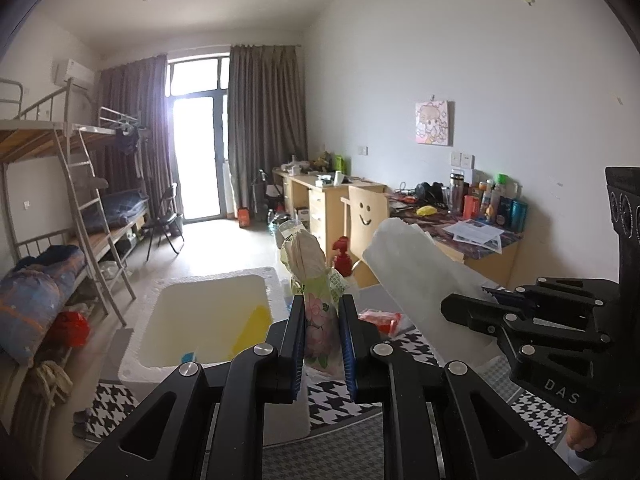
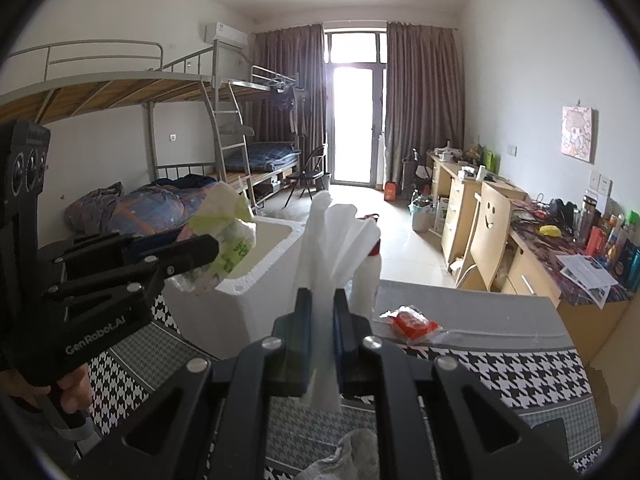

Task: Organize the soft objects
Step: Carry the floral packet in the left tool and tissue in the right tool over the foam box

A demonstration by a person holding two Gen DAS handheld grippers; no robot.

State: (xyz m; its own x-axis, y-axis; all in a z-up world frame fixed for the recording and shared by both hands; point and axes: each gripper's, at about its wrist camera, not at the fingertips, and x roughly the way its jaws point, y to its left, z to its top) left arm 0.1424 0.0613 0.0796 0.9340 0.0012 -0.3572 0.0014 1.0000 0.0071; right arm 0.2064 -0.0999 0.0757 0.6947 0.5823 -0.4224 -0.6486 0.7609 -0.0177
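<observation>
My left gripper [image 1: 322, 308] is shut on a soft tissue pack [image 1: 310, 256] with a green and pink flower print, held upright above the table. From the right wrist view the same gripper [image 2: 200, 248] holds this pack [image 2: 228, 236] in front of the white foam box [image 2: 256, 300]. My right gripper [image 2: 322, 300] is shut on a white tissue sheet [image 2: 336, 240] that stands up between its pads. In the left wrist view it [image 1: 468, 300] comes in from the right with the sheet [image 1: 412, 264]. The open foam box [image 1: 276, 280] sits just left of the pack.
A red-capped spray bottle [image 1: 342, 256] and a red packet [image 2: 412, 322] rest on the houndstooth tablecloth [image 2: 500, 372]. Something yellow [image 1: 252, 328] lies inside the box. A crumpled cloth [image 2: 352, 452] lies near the table's front. Bunk beds stand left, a cluttered desk [image 2: 560, 248] and smiley chair [image 2: 492, 224] right.
</observation>
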